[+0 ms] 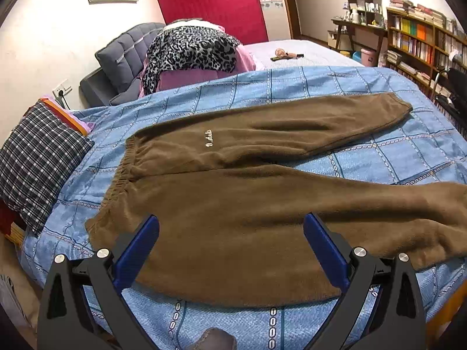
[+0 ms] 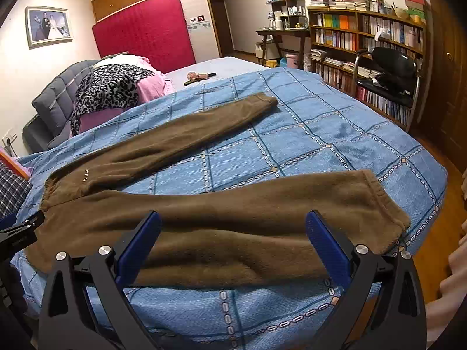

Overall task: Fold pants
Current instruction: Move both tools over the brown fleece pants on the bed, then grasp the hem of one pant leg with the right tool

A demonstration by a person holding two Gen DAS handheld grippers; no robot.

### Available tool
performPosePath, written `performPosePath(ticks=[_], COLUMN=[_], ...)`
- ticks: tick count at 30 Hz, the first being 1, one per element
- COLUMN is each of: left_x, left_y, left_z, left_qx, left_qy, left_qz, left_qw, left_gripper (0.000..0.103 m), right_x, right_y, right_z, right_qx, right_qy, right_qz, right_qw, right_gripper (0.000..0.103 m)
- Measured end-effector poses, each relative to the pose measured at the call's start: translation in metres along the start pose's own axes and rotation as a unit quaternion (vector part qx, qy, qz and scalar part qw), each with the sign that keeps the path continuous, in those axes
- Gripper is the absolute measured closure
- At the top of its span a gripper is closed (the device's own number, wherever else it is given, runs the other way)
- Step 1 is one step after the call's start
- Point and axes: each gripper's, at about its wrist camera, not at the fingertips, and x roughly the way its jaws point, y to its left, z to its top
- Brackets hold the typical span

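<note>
Brown fleece pants [image 1: 233,192] lie spread flat on a blue checked bedspread [image 1: 292,87], waistband to the left, both legs fanned out to the right. My left gripper [image 1: 231,227] is open and empty, hovering over the near hip area by the front edge. The pants also show in the right wrist view [image 2: 233,227]. My right gripper [image 2: 233,224] is open and empty over the near leg, its cuff [image 2: 388,213] to the right. The far leg [image 2: 175,134] runs diagonally back. The left gripper's tip [image 2: 23,227] shows at the left edge.
A plaid pillow [image 1: 38,160] lies at the bed's left end. A leopard-print cloth [image 1: 189,49] on pink bedding sits behind. A bookshelf [image 2: 364,46] and black chair [image 2: 388,75] stand at the right. Small items [image 2: 200,76] lie on the far mattress.
</note>
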Motion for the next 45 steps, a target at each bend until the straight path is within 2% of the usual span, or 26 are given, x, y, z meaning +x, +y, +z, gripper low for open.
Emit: performPosePath(ticks=[9, 14, 18, 22, 26, 31, 32, 35, 37, 38, 39, 40, 42, 45], left_x=[0.030, 0.046, 0.059, 0.072, 0.081, 0.091, 0.093, 0.101, 0.107, 0.111, 0.113, 0.115, 0.119, 0.122], left_y=[-0.017, -0.036, -0.049, -0.060, -0.069, -0.074, -0.075, -0.077, -0.079, -0.081, -0.084, -0.086, -0.090, -0.093], left_z=[0.004, 0.006, 0.008, 0.009, 0.009, 0.009, 0.009, 0.008, 0.008, 0.008, 0.008, 0.008, 0.009, 0.012], left_qx=[0.011, 0.021, 0.031, 0.035, 0.043, 0.047, 0.047, 0.048, 0.049, 0.052, 0.054, 0.055, 0.058, 0.053], left_qy=[0.033, 0.050, 0.058, 0.073, 0.080, 0.086, 0.088, 0.098, 0.102, 0.105, 0.106, 0.107, 0.107, 0.103], left_qz=[-0.016, -0.040, -0.059, -0.074, -0.077, -0.081, -0.082, -0.084, -0.086, -0.087, -0.088, -0.088, -0.089, -0.094], left_qw=[0.9993, 0.9977, 0.9961, 0.9939, 0.9929, 0.9919, 0.9917, 0.9906, 0.9898, 0.9893, 0.9890, 0.9889, 0.9886, 0.9888], left_gripper=[0.005, 0.005, 0.005, 0.005, 0.005, 0.005, 0.005, 0.005, 0.005, 0.005, 0.005, 0.005, 0.005, 0.005], right_x=[0.016, 0.025, 0.035, 0.051, 0.074, 0.105, 0.113, 0.132, 0.144, 0.148, 0.149, 0.149, 0.143, 0.121], right_y=[-0.039, -0.089, -0.129, -0.168, -0.196, -0.213, -0.215, -0.219, -0.222, -0.222, -0.223, -0.223, -0.220, -0.212], right_z=[0.008, 0.014, 0.020, 0.027, 0.037, 0.047, 0.047, 0.044, 0.039, 0.038, 0.038, 0.040, 0.044, 0.060], right_qx=[0.024, 0.065, 0.101, 0.129, 0.155, 0.147, 0.144, 0.139, 0.137, 0.136, 0.134, 0.129, 0.129, 0.110], right_qy=[0.004, -0.003, -0.004, -0.001, 0.016, 0.043, 0.053, 0.088, 0.109, 0.110, 0.109, 0.108, 0.098, 0.043], right_qz=[-0.040, -0.087, -0.102, -0.104, -0.078, -0.062, -0.057, -0.071, -0.076, -0.072, -0.073, -0.079, -0.074, -0.067], right_qw=[0.999, 0.994, 0.990, 0.986, 0.985, 0.986, 0.986, 0.984, 0.982, 0.982, 0.982, 0.983, 0.984, 0.991], right_gripper=[0.002, 0.002, 0.002, 0.002, 0.002, 0.003, 0.006, 0.025, 0.044, 0.049, 0.062, 0.070, 0.077, 0.078])
